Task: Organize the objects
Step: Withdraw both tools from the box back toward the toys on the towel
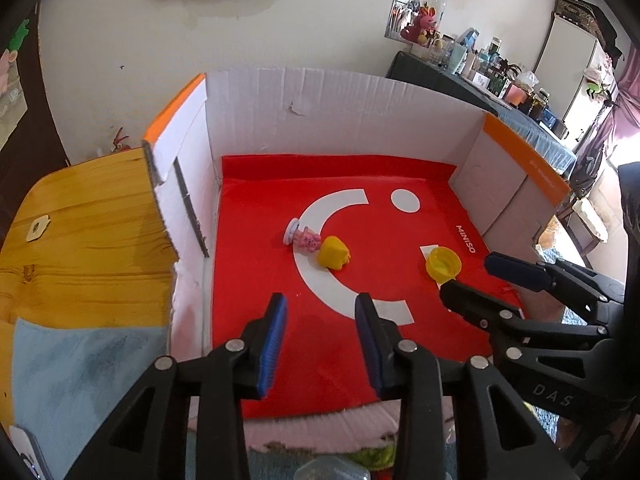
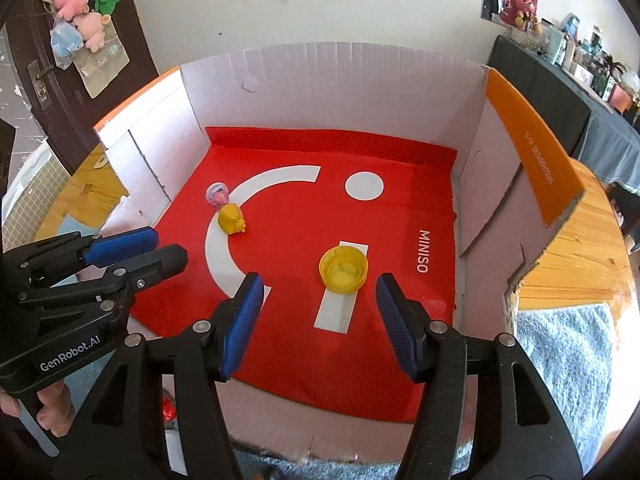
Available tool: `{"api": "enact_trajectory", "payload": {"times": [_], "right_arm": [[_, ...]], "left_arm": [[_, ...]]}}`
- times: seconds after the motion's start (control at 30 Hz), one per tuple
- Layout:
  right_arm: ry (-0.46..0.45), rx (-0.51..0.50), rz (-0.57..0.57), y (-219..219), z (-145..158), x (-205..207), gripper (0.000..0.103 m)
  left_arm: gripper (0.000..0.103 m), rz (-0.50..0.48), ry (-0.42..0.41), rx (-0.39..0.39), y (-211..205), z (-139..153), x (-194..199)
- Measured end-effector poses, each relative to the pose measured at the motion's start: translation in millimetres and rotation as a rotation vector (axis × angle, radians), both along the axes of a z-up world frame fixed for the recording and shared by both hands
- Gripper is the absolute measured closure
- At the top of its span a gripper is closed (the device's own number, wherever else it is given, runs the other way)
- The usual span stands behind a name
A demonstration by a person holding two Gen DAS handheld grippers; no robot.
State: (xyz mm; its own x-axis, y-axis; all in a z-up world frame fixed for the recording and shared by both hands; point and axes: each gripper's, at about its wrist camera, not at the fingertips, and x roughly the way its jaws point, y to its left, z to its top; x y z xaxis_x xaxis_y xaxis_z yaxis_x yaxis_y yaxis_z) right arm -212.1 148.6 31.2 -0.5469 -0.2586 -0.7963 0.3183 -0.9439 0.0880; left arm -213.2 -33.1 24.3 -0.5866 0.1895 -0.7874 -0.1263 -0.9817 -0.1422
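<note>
A cardboard box (image 2: 332, 80) lined with a red MINISO bag (image 2: 280, 248) holds three small things. A yellow cap (image 2: 343, 270) lies mouth up just ahead of my right gripper (image 2: 320, 282), which is open with nothing between its pads. Further back on the left, a yellow toy (image 2: 231, 219) rests against a small pink figure (image 2: 218, 194). In the left wrist view the yellow toy (image 1: 334, 257) and pink figure (image 1: 306, 239) lie ahead of my left gripper (image 1: 322, 304), open and empty. The yellow cap (image 1: 442, 266) sits at the tips of the right gripper (image 1: 466, 276).
The box stands on a wooden table (image 1: 80, 248) with a blue-grey cloth (image 2: 568, 360) at the near edge. Its orange-edged flaps (image 2: 532, 148) stand up on both sides. A cluttered counter (image 1: 500, 80) runs along the far right wall. A hand (image 2: 48, 404) holds the left gripper.
</note>
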Motion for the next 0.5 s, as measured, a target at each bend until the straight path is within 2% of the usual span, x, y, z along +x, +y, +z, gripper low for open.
{"api": "enact_trajectory", "payload": {"times": [0.07, 0.13, 0.3, 0.37, 0.5], "right_arm": [[0.008, -0.005, 0.002, 0.9, 2.7, 3.4, 0.042], [0.015, -0.009, 0.003, 0.4, 4.8, 6.9, 0.039], [0.027, -0.023, 0.003, 0.6, 6.9, 17.7, 0.038], [0.035, -0.02, 0.003, 0.6, 7.4, 22.5, 0.033], [0.06, -0.012, -0.002, -0.1, 8.9, 31.6, 0.032]], "left_arm": [[0.066, -0.002, 0.003, 0.003, -0.3, 1.2, 4.4], [0.06, -0.002, 0.007, 0.003, -0.2, 2.6, 9.4], [0.057, -0.002, 0.025, -0.003, -0.3, 4.9, 22.4], [0.054, -0.001, 0.028, 0.003, -1.3, 5.4, 26.8], [0.05, 0.005, 0.035, 0.011, -4.2, 5.9, 34.8]]}}
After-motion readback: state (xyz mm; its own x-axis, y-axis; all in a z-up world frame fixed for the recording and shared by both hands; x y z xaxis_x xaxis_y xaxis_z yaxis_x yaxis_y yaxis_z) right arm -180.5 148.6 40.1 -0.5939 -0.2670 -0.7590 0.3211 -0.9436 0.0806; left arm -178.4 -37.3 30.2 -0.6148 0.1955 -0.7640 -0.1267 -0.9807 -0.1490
